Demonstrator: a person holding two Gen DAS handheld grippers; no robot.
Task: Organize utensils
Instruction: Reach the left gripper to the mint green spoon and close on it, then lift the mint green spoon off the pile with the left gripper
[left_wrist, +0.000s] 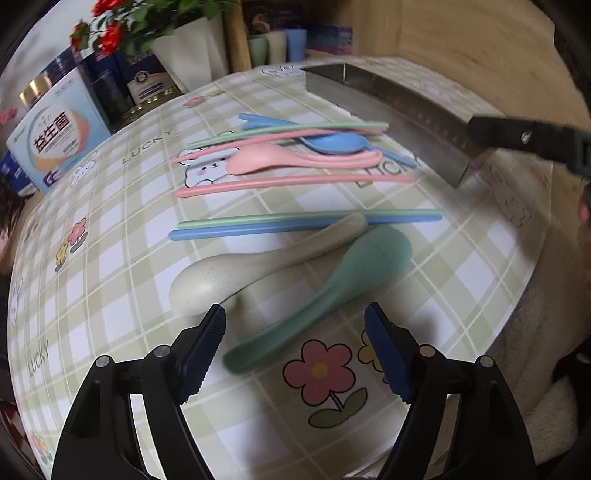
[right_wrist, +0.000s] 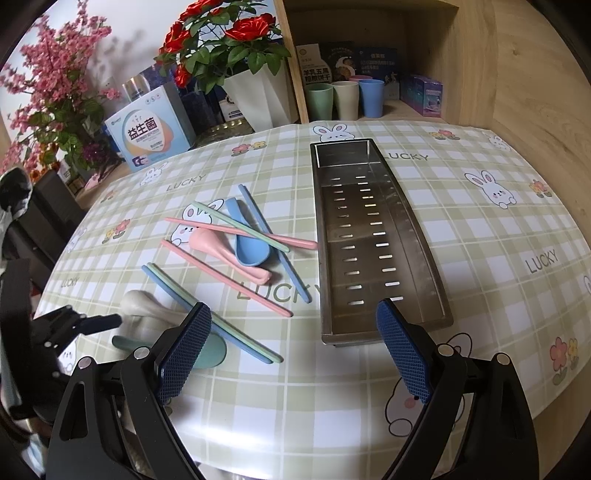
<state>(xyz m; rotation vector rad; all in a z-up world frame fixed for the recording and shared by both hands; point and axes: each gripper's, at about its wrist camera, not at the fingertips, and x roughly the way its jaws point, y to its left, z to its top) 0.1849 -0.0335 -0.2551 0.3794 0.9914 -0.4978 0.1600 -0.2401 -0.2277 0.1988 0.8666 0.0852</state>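
Note:
In the left wrist view my left gripper (left_wrist: 295, 334) is open just above the table. The teal spoon (left_wrist: 332, 288) lies slanted with its handle between the blue pads, which stand apart from it. A cream spoon (left_wrist: 236, 271) lies just beyond the left pad. Farther off are a blue and green chopstick pair (left_wrist: 303, 221), a pink chopstick (left_wrist: 295, 182), a pink spoon (left_wrist: 266, 160) and a blue spoon (left_wrist: 332, 142). The steel slotted tray (left_wrist: 388, 110) stands at the back right. My right gripper (right_wrist: 295, 332) is open over the near table edge, before the tray (right_wrist: 406, 240), gripping nothing.
The checked tablecloth (right_wrist: 480, 240) covers the table. At the back stand a white planter with red flowers (right_wrist: 258, 96), a blue box (right_wrist: 151, 129) and three cups (right_wrist: 343, 98) in a wooden shelf. The left gripper (right_wrist: 88, 325) shows at the left edge of the right wrist view.

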